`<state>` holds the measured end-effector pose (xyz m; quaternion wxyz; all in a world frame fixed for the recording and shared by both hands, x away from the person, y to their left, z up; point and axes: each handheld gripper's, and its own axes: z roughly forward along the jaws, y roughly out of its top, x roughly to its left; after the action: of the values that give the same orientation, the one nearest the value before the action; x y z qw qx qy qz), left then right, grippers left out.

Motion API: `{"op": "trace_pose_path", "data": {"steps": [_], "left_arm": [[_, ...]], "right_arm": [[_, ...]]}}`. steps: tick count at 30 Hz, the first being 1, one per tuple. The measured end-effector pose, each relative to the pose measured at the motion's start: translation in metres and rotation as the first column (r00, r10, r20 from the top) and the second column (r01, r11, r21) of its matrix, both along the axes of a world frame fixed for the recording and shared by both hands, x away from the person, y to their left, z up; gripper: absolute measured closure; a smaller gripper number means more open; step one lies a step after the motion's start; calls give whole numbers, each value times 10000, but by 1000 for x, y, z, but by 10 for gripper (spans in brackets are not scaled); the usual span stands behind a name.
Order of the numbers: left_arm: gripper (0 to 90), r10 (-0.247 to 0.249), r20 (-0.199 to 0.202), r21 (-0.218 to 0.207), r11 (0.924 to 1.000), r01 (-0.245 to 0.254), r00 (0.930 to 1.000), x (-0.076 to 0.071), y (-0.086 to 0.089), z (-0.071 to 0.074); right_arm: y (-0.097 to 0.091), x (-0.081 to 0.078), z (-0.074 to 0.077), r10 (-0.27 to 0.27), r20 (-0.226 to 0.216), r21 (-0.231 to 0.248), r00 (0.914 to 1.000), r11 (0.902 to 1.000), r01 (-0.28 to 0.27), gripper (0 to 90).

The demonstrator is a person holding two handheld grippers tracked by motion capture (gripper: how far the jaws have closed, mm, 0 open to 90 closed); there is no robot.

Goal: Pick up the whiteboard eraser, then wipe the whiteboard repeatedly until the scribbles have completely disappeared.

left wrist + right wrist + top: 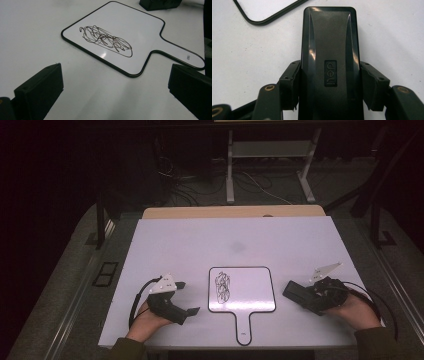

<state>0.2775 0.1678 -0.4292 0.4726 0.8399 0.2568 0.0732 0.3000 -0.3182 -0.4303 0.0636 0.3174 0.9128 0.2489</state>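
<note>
Now the right hand-held gripper pinches a black oblong plastic eraser block by its long sides, low over the white worktop near its right edge. Just beside it, at the middle of the near edge, lies a white paddle-shaped board with a black rim, bearing a dark scribble. Left hand-held gripper: jaws spread wide, holding nothing.

A white table stands on grey floor. Beyond its far edge, cables trail around a pale metal stand in a dark room.
</note>
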Motion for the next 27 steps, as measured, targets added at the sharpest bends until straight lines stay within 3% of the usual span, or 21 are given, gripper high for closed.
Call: {"op": "trace_pose_path", "data": {"steps": [9,27], "left_arm": [[0,-29,-46,28,10000,29,10000,0,-1,0],[0,-30,-78,25,10000,31,10000,-1,-2,-1]], "right_arm": [[0,0,3,-16,-13,118,10000,9999,16,383],[3,2,17,-155,57,970,9999,9952,149,382]]}}
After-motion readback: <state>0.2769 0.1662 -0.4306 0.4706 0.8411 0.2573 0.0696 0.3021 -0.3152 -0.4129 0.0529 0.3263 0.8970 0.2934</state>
